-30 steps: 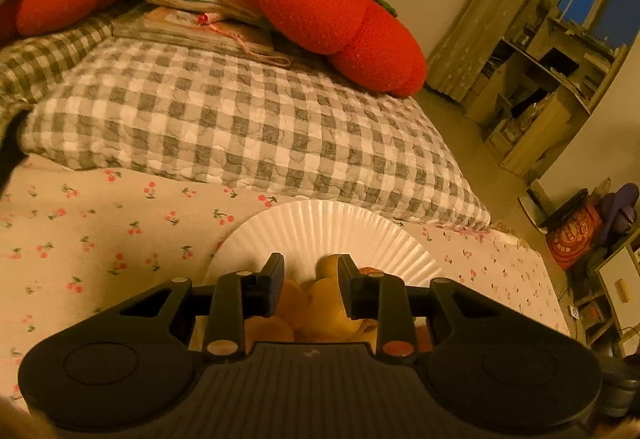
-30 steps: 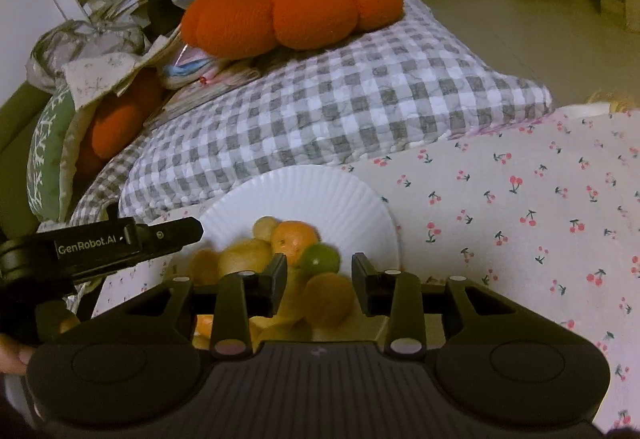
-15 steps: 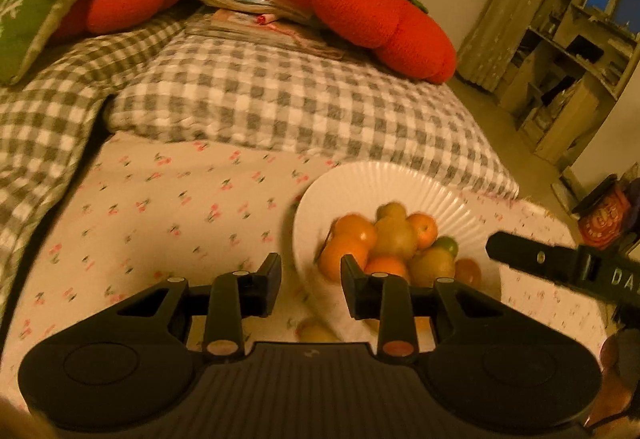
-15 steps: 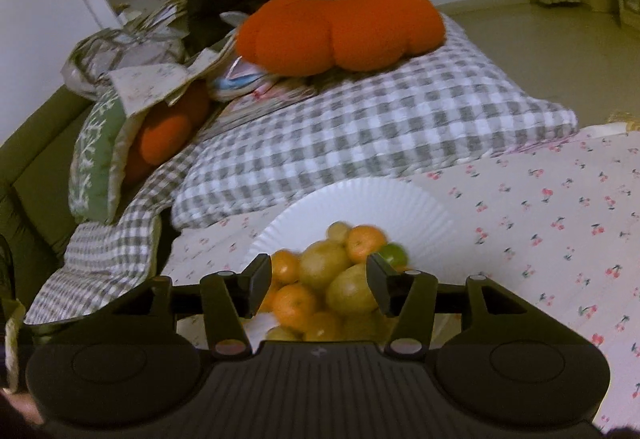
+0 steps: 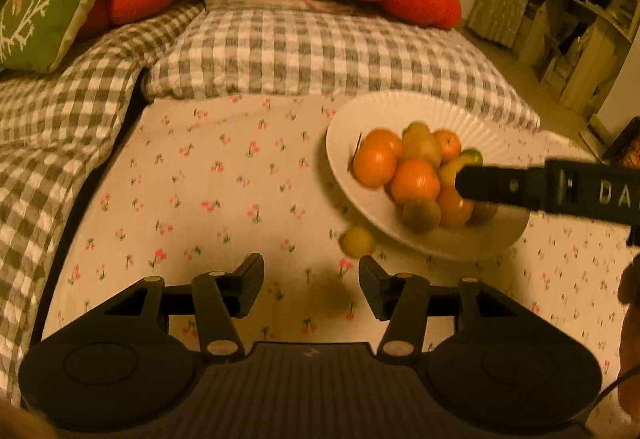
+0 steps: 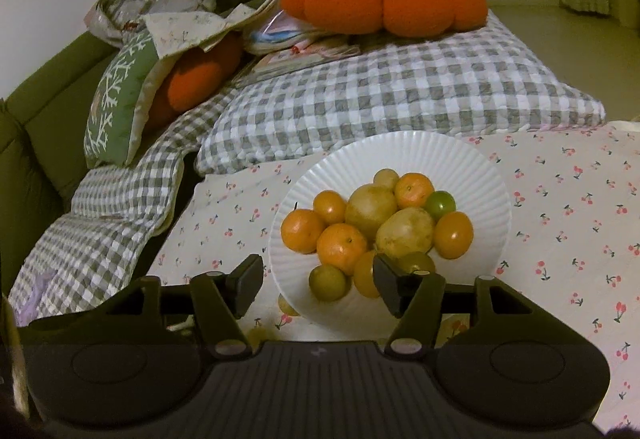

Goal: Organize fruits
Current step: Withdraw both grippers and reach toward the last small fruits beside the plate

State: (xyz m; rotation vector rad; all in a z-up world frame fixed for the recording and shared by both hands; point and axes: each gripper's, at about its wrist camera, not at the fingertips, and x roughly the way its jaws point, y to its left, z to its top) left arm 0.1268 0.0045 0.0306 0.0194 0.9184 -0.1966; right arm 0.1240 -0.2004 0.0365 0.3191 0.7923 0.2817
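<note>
Left wrist view: left gripper (image 5: 311, 281) released, nothing between its fingers, only cherry-print cloth (image 5: 208, 199); jaws have just been opening. White ribbed plate (image 5: 400, 111) ahead and to the right, piled with fruits (image 5: 416, 179). One small yellow fruit (image 5: 357, 241) lies on the cloth just ahead of the right finger, at the plate's near rim. Right gripper's finger (image 5: 496, 187) reaches over the pile from the right.

Right wrist view: right gripper (image 6: 318, 281) released, jaws just been opening, empty. Plate (image 6: 400, 155) directly ahead; its near rim and nearest fruits (image 6: 376, 223) show between the fingers, untouched. Checked cushion (image 6: 400, 95) beyond.
</note>
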